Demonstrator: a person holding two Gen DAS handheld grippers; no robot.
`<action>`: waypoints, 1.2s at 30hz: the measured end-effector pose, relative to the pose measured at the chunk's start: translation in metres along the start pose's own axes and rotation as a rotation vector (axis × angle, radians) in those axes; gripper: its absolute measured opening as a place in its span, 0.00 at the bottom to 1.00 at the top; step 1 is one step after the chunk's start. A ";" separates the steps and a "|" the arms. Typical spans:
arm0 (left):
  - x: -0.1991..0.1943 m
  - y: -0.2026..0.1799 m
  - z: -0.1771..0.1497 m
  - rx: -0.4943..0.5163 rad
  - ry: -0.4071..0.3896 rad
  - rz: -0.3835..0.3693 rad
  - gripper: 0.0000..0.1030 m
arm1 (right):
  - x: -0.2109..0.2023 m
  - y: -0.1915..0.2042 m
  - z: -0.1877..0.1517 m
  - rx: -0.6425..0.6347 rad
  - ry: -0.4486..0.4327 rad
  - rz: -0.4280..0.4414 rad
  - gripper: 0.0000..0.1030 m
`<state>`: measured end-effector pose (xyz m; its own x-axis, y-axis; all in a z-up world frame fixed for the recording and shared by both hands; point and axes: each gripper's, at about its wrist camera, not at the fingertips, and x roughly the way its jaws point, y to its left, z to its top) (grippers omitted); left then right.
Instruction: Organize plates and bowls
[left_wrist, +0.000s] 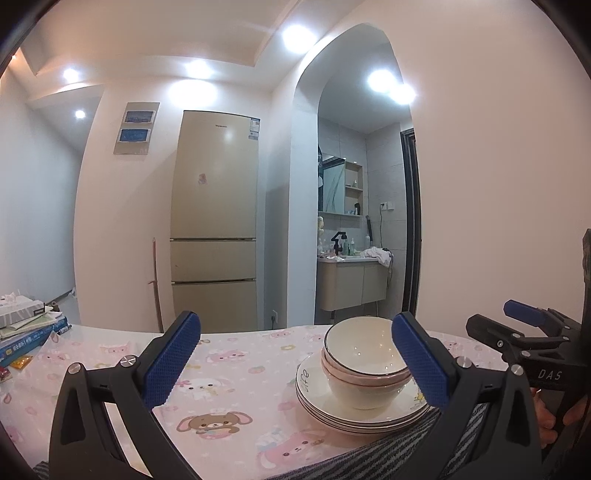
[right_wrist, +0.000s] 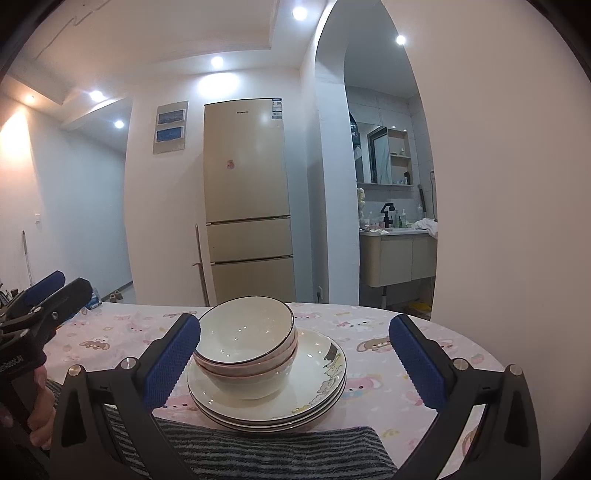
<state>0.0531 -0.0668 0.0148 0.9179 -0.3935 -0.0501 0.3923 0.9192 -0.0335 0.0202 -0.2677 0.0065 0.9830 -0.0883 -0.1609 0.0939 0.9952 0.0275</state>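
Bowls (right_wrist: 245, 350) sit nested on stacked plates (right_wrist: 314, 391) at the bench's (right_wrist: 388, 369) near edge, just past a striped towel (right_wrist: 258, 450), so the sorting looks finished or nearly so. Both the left tongs (left_wrist: 295, 363) and right tongs (right_wrist: 295, 362) are released, grasping nothing. Any next move calls for backing away without nudging the stack; beyond stands a fridge (right_wrist: 247, 195).

Bowls (right_wrist: 245, 350) nested on plates (right_wrist: 314, 391), on table (right_wrist: 388, 398); towel (right_wrist: 258, 450) in front, possibly touching.

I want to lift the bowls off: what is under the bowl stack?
The nested bowls sit on a stack of white plates, on the patterned tablecloth. The plates' centres are covered.
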 end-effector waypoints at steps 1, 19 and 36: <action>0.001 -0.001 0.000 0.004 0.003 -0.002 1.00 | 0.001 0.001 -0.002 -0.001 0.007 0.002 1.00; -0.002 -0.009 -0.001 0.034 -0.002 0.009 1.00 | 0.010 0.022 -0.008 -0.099 0.063 0.022 1.00; 0.002 -0.008 -0.001 0.036 0.017 0.013 1.00 | -0.003 0.014 -0.007 -0.064 -0.008 -0.003 1.00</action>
<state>0.0517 -0.0748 0.0142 0.9218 -0.3817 -0.0673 0.3828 0.9238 0.0029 0.0175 -0.2528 0.0005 0.9839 -0.0917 -0.1533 0.0872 0.9955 -0.0360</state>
